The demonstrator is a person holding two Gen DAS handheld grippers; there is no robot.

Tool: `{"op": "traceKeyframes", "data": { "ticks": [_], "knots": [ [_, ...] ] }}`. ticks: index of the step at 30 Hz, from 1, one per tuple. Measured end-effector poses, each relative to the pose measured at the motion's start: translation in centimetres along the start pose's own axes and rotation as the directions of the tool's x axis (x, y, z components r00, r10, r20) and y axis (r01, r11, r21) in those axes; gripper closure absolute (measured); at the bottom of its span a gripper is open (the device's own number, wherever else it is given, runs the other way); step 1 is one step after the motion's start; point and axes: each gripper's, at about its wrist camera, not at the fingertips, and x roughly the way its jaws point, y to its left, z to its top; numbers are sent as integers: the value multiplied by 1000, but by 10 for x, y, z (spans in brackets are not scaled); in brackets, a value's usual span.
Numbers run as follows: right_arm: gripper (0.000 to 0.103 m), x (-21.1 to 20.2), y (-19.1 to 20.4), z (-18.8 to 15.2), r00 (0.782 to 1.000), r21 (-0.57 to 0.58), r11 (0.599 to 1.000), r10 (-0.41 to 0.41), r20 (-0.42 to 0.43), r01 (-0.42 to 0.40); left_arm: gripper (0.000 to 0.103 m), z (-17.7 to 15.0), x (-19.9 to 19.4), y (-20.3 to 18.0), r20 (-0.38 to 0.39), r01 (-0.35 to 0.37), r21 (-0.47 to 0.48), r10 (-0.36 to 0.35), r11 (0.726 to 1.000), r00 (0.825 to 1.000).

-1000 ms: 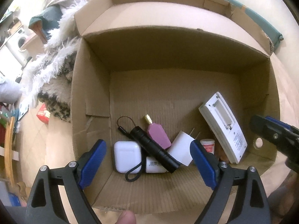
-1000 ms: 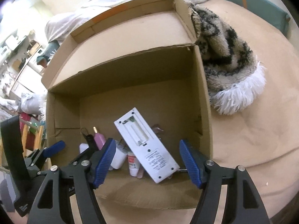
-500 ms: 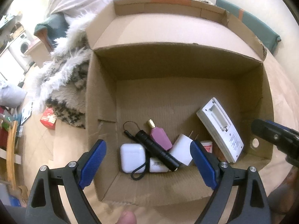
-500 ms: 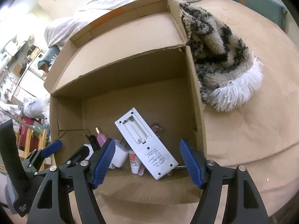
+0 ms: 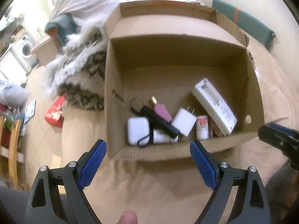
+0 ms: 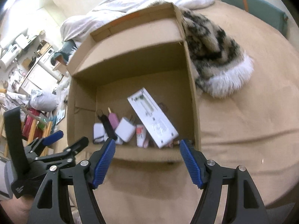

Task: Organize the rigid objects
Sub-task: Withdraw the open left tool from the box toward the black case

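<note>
Tan bedding [image 6: 243,130] carries an open cardboard box [image 5: 114,100] — flashlight [image 5: 158,121], wall charger [image 5: 184,122] and white remote [image 5: 214,106] lie along its near wall. Left gripper [image 5: 147,166] and right gripper [image 6: 146,160] hover before it — fingers spread, holding nothing.

Furry patterned blanket [image 6: 214,48] beside white duvet [image 6: 130,1].

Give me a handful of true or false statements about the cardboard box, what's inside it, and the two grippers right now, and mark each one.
1. Both grippers are empty: left gripper, right gripper. True.
2. The black flashlight stands upright. False: it lies across the white items.
3. The white remote is inside the cardboard box. True.
4. The white charger lies outside the box. False: it is inside.
</note>
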Motion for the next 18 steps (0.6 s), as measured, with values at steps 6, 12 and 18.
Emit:
{"op": "traceKeyframes", "data": {
  "ticks": [6, 12, 18],
  "knots": [
    [28, 5, -15, -20, 998, 69, 997, -29, -61, 33, 13, -23, 2, 5, -64, 54, -65, -58, 996, 996],
    [28, 3, -41, -26, 996, 172, 984, -22, -89, 37, 13, -40, 11, -20, -98, 69, 23, -67, 997, 993],
    [28, 7, -62, -34, 992, 272, 962, 0, -122, 33, 13, -42, 35, -60, -140, 156, 84, -143, 984, 980]
  ]
}}
